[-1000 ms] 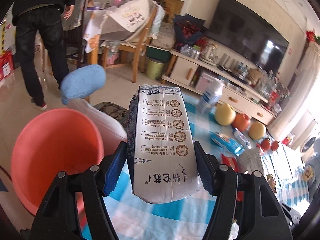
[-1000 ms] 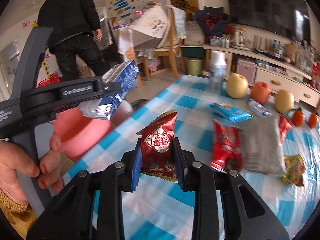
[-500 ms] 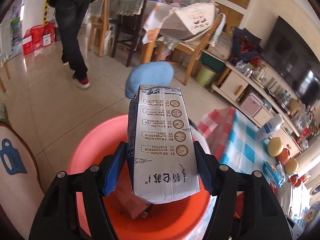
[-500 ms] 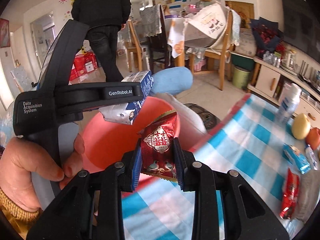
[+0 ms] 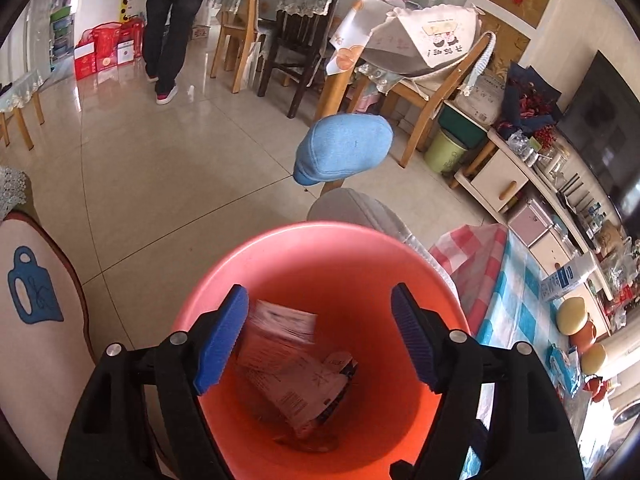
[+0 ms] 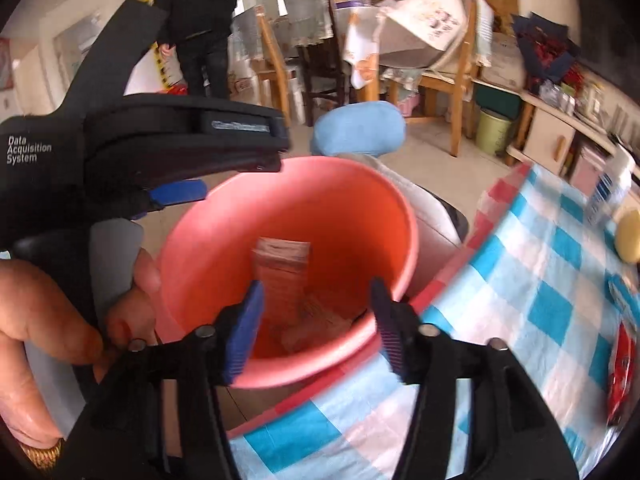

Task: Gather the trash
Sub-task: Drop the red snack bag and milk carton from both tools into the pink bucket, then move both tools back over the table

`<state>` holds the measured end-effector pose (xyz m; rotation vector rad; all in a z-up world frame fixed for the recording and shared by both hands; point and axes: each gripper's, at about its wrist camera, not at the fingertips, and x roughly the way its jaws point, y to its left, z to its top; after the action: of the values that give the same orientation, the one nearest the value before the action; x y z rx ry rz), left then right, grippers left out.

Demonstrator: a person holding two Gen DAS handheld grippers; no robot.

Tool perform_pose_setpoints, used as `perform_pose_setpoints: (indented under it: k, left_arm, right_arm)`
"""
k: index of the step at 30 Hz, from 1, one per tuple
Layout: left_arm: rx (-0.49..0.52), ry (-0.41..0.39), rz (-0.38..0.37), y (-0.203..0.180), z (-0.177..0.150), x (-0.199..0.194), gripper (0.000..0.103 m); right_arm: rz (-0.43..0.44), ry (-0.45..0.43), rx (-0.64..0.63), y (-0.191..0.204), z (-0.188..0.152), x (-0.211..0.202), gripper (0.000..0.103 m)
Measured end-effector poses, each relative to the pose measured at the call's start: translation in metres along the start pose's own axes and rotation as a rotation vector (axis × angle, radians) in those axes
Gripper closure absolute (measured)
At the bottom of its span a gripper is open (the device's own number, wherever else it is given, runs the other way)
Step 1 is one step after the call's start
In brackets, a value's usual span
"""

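A pink-orange bucket stands off the table's edge; it also shows in the right wrist view. My left gripper is open and empty right above it. The milk carton lies inside the bucket among other wrappers. My right gripper is open and empty over the bucket's near rim. The carton stands blurred inside the bucket in that view, with a wrapper near the bottom. The left gripper's body and the hand holding it fill the left of the right wrist view.
A blue-checked tablecloth covers the table to the right, with a red wrapper, a bottle and round fruit on it. A blue cushion sits behind the bucket. A person stands across the tiled floor.
Both grippers have opened over the bucket. The milk carton has dropped from the left one and the red snack packet from the right one into the bucket.
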<state>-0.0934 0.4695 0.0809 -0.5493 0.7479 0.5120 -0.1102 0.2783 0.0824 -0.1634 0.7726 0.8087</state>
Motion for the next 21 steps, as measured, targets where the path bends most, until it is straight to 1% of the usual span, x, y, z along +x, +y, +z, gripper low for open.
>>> perform_pose_setpoints:
  k: [1,3,4,6,7,10,13,17,19,21]
  left_arm:
    - [0.012,-0.005,-0.004,-0.002,-0.001,-0.001,0.028]
    - [0.033,-0.019,-0.005,-0.007,-0.001,-0.003,0.028]
    - [0.043,-0.029,-0.007,-0.010,-0.002,-0.005,0.028]
    - [0.058,-0.057,-0.025,-0.017,-0.004,-0.009,0.028]
    - [0.064,-0.083,-0.039,-0.020,-0.005,-0.012,0.028]
    - [0.065,-0.168,-0.063,-0.028,-0.012,-0.025,0.027]
    - [0.056,-0.225,-0.097,-0.035,-0.016,-0.035,0.023]
    - [0.041,-0.318,-0.176,-0.044,-0.023,-0.045,0.022]
    - [0.052,-0.351,-0.210,-0.051,-0.026,-0.049,0.020]
    - [0.090,-0.375,-0.243,-0.061,-0.031,-0.052,0.019]
  right_arm:
    - [0.000,-0.006,0.015,-0.004,-0.002,-0.003,0.033]
    - [-0.007,-0.017,0.042,-0.011,-0.006,-0.011,0.030]
    - [-0.017,-0.022,0.053,-0.014,-0.008,-0.016,0.027]
    - [-0.033,-0.030,0.063,-0.017,-0.013,-0.025,0.021]
    - [-0.043,-0.035,0.066,-0.020,-0.015,-0.030,0.019]
    - [-0.074,-0.040,0.079,-0.028,-0.021,-0.042,0.018]
    - [-0.083,-0.047,0.098,-0.036,-0.028,-0.056,0.017]
    - [-0.117,-0.057,0.099,-0.046,-0.036,-0.076,0.016]
    - [-0.136,-0.064,0.104,-0.052,-0.041,-0.087,0.014]
    - [-0.152,-0.072,0.111,-0.059,-0.045,-0.098,0.012]
